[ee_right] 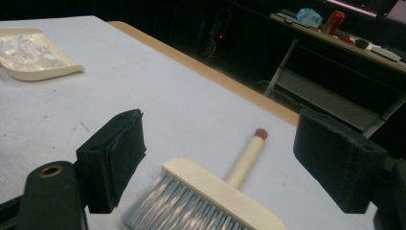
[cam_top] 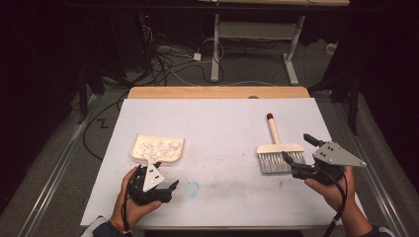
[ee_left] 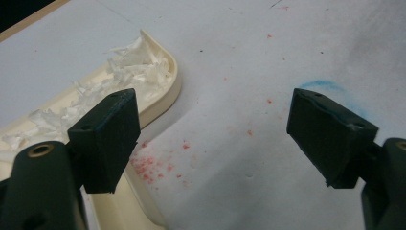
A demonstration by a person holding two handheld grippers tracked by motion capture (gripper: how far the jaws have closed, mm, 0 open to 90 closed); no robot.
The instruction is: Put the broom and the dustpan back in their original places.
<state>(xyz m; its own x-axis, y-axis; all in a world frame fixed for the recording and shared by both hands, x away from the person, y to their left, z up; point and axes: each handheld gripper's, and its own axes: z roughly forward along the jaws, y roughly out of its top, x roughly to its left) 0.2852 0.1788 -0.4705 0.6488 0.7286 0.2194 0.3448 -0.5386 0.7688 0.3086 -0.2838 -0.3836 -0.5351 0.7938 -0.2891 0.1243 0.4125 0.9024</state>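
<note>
A cream dustpan (cam_top: 157, 148) holding white shreds (cam_top: 159, 146) lies on the white table cover, left of centre. My left gripper (cam_top: 160, 180) hovers just in front of it, open and holding nothing. In the left gripper view the dustpan (ee_left: 165, 91) runs under the left jaw, with shreds (ee_left: 129, 62) piled inside. A cream brush (cam_top: 276, 150) with grey bristles and a red-tipped handle lies at the right. My right gripper (cam_top: 298, 148) stands open beside its bristles. In the right gripper view the brush (ee_right: 215, 196) lies low between the spread jaws of that gripper (ee_right: 222, 143).
Red specks (ee_left: 148, 165) and a blue smudge (ee_left: 318, 85) mark the cover near the left gripper. The table's wooden far edge (cam_top: 217, 92) shows beyond the cover. Behind it are cables on the floor (cam_top: 168, 64) and a white desk frame (cam_top: 291, 49).
</note>
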